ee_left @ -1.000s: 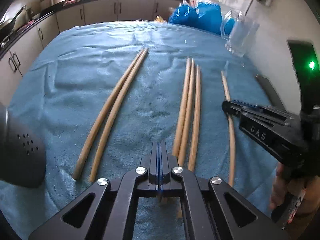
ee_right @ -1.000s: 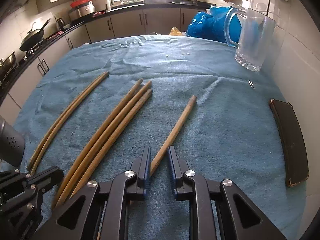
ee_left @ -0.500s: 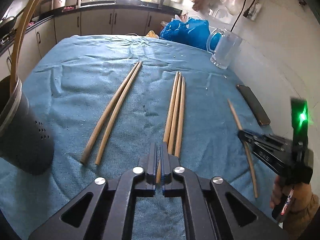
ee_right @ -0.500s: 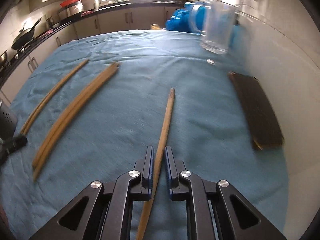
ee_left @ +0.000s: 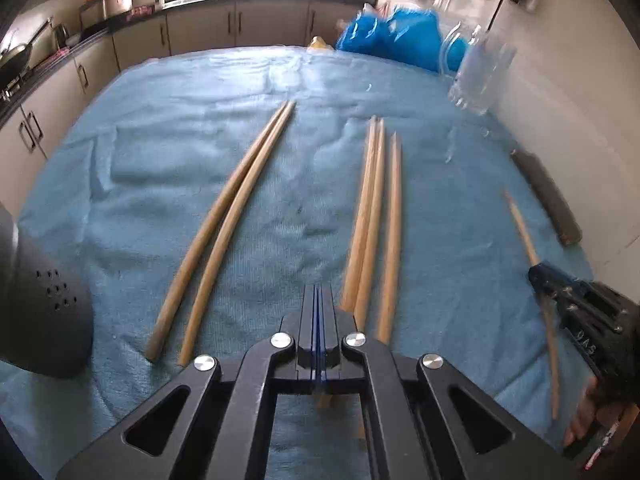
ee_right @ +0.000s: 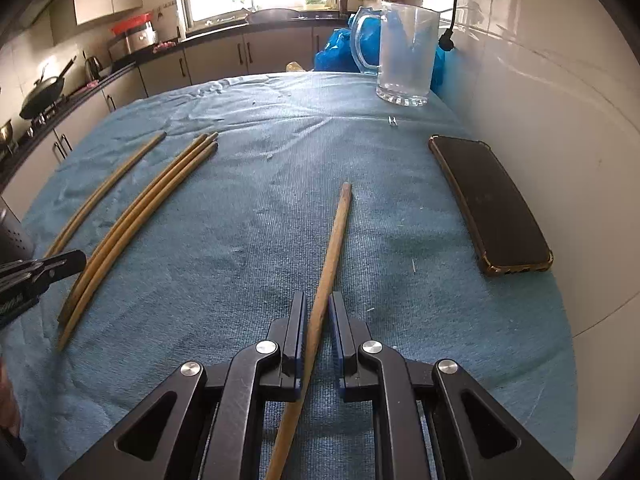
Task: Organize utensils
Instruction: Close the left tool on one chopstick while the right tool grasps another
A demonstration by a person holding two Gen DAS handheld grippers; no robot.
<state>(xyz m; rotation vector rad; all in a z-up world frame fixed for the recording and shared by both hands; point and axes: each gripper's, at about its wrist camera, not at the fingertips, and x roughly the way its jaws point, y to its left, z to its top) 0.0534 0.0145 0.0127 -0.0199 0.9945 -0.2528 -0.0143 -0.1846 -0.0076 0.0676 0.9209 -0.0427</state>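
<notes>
On the blue towel (ee_left: 280, 160) lie a pair of wooden chopsticks (ee_left: 224, 232) and a group of three chopsticks (ee_left: 372, 216). My left gripper (ee_left: 319, 296) is shut with nothing between its pads, just above the near ends of the three. A dark perforated holder (ee_left: 40, 312) stands at the left edge. My right gripper (ee_right: 318, 312) is shut on a single chopstick (ee_right: 336, 232), which points away toward the far side. In the left wrist view, that right gripper (ee_left: 534, 274) and its single chopstick (ee_left: 520, 224) are at the far right, beside the phone.
A black phone (ee_right: 488, 204) lies along the right edge by the white tiled wall. A glass mug (ee_right: 404, 52) and a blue bag (ee_right: 336, 52) sit at the far right corner. Kitchen cabinets run behind the table. A hand (ee_left: 588, 412) grips the right tool.
The right gripper has carried the single chopstick to the right, away from the group of three and toward the phone. The left gripper drew back briefly and has returned.
</notes>
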